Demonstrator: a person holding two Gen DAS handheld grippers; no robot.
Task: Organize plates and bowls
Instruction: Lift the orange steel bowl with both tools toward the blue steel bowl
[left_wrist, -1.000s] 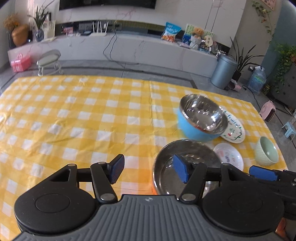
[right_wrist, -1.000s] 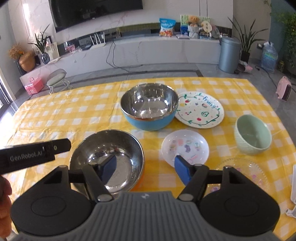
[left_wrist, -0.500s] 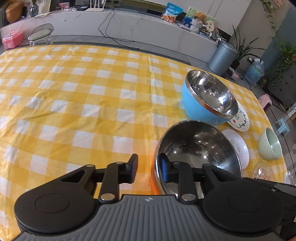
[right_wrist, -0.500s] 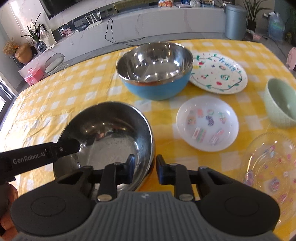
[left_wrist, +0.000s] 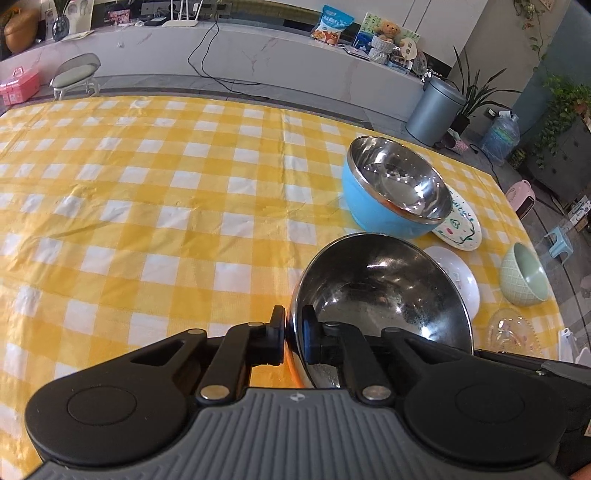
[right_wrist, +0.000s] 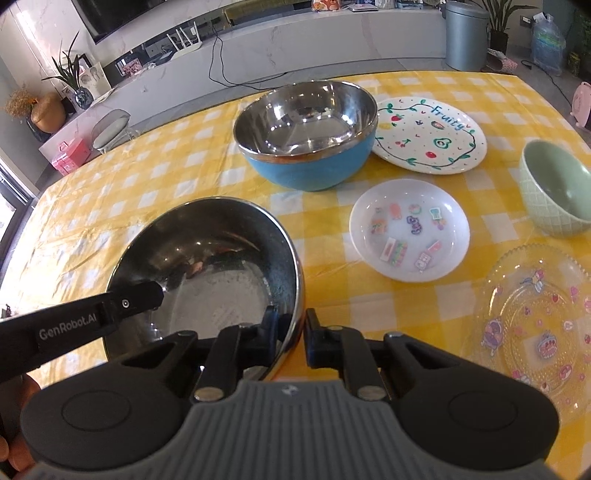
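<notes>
A steel bowl with an orange outside (left_wrist: 380, 291) (right_wrist: 221, 266) is held at the near side of the yellow checked table. My left gripper (left_wrist: 293, 332) is shut on its left rim. My right gripper (right_wrist: 293, 332) is shut on its right rim. A bigger steel bowl with a blue outside (left_wrist: 391, 192) (right_wrist: 306, 129) stands behind it. Right of it lie a "Fruity" painted plate (right_wrist: 432, 136), a small white plate with stickers (right_wrist: 408, 229), a green bowl (right_wrist: 554, 192) and a clear glass plate (right_wrist: 535, 325).
The table (left_wrist: 147, 184) stretches left with its cloth bare. Its right edge runs just past the green bowl (left_wrist: 522, 275). Beyond the far edge are a stool (left_wrist: 74, 72), a grey bin (left_wrist: 434, 107) and a long white cabinet.
Both grippers went from open to shut on opposite rims of the orange-backed steel bowl. The bowl now looks tilted and closer to both cameras.
</notes>
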